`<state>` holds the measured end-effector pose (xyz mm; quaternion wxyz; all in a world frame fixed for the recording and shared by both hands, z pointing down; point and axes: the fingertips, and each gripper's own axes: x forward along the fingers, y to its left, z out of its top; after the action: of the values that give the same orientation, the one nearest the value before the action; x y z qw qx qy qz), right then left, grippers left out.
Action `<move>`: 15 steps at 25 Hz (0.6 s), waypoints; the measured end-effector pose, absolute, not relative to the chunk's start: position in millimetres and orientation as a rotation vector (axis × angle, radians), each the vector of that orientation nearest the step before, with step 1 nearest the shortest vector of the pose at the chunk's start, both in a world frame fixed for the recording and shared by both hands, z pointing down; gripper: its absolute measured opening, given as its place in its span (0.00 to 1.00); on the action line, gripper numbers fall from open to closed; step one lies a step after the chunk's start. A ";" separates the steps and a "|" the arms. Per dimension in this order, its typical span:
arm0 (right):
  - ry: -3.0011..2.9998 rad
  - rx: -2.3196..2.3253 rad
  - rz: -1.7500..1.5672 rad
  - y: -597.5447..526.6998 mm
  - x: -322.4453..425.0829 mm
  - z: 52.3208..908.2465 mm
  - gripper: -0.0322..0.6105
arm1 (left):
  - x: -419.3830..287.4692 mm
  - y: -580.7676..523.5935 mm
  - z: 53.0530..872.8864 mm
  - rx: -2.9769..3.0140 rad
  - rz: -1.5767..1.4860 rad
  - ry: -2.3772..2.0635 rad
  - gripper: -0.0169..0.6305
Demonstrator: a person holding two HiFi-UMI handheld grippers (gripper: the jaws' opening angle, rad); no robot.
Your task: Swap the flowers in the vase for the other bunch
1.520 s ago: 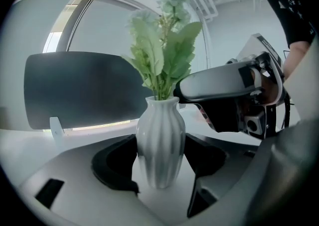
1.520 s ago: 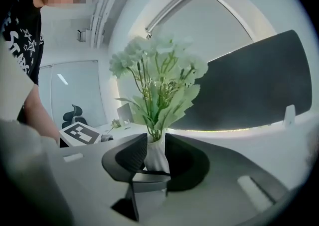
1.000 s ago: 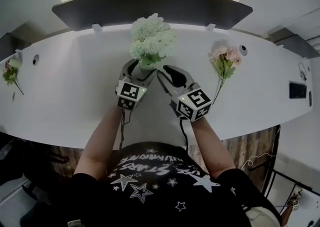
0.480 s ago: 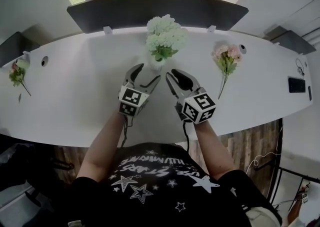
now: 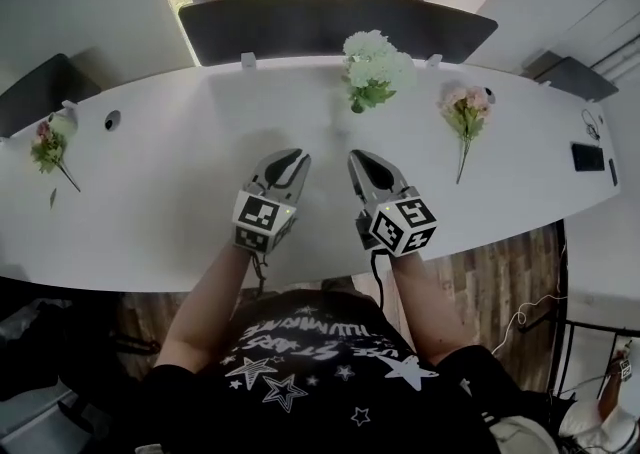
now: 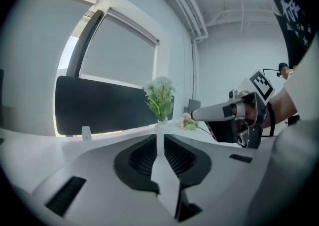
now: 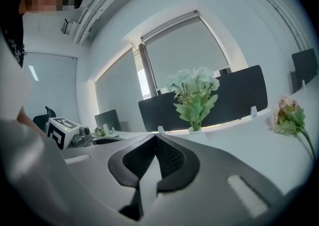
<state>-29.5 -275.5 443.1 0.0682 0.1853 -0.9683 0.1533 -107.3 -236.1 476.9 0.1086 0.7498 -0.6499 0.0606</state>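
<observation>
While the left hand-held gripper [image 5: 294, 156] and the right hand-held gripper [image 5: 358, 156] hang over the near half of the white worktop [image 5: 180, 182], the flowers sit beyond them toward its far edge. The left one's jaws have just been closing. They stand almost together, with a thin slit between the pads and nothing in it. The right one's jaws have likewise just been closing and now meet at the tips, empty. The two lie side by side, near each other but apart, both pointing away from the person.

The white-and-green bunch [image 5: 375, 64] stands upright in a small white vase [image 6: 160, 126]. It is well ahead of the right hand-held gripper, just before the dark divider panel [image 5: 330, 27] that runs along the worktop's back edge. The pink bunch [image 5: 466, 112] lies flat on the worktop to the right of the vase and apart from it, blooms toward the panel and stem toward the near edge. A third small bunch [image 5: 48, 142] lies far off near the left end.

Bare white surface stretches between the jaws and the vase, and between the vase and the pink bunch. A dark flat device [image 5: 588, 156] rests near the right end, well apart from the flowers. The worktop's near edge curves just behind the marker cubes.
</observation>
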 end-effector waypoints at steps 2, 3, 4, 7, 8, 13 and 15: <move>-2.920 0.564 0.450 -258.2 -37.0 439.2 0.05 | -119.2 -218.6 473.1 2.205 0.144 -1.915 0.08; -2.922 0.571 0.445 -250.2 -40.6 437.5 0.05 | -125.3 -210.2 471.9 2.206 0.135 -1.915 0.06; -2.924 0.581 0.443 -242.3 -43.9 436.1 0.05 | -131.1 -201.9 471.2 2.208 0.134 -1.914 0.05; -2.930 0.618 0.438 -219.5 -53.0 433.8 0.05 | -147.0 -177.2 471.2 2.220 0.150 -1.909 0.04; -2.932 0.637 0.439 -212.0 -56.1 433.5 0.05 | -152.0 -169.5 470.7 2.228 0.153 -1.904 0.04; -2.916 0.747 0.442 -169.6 -67.3 437.1 0.05 | -168.0 -132.3 461.8 2.285 0.107 -1.836 0.04; -2.907 0.772 0.444 -153.6 -71.6 438.0 0.05 | -171.8 -117.8 457.4 2.315 0.090 -1.810 0.04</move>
<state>-71.6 -153.6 438.0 0.0505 0.2536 -0.9549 0.1459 -171.8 -117.8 457.4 0.1006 0.7835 -0.6125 0.0305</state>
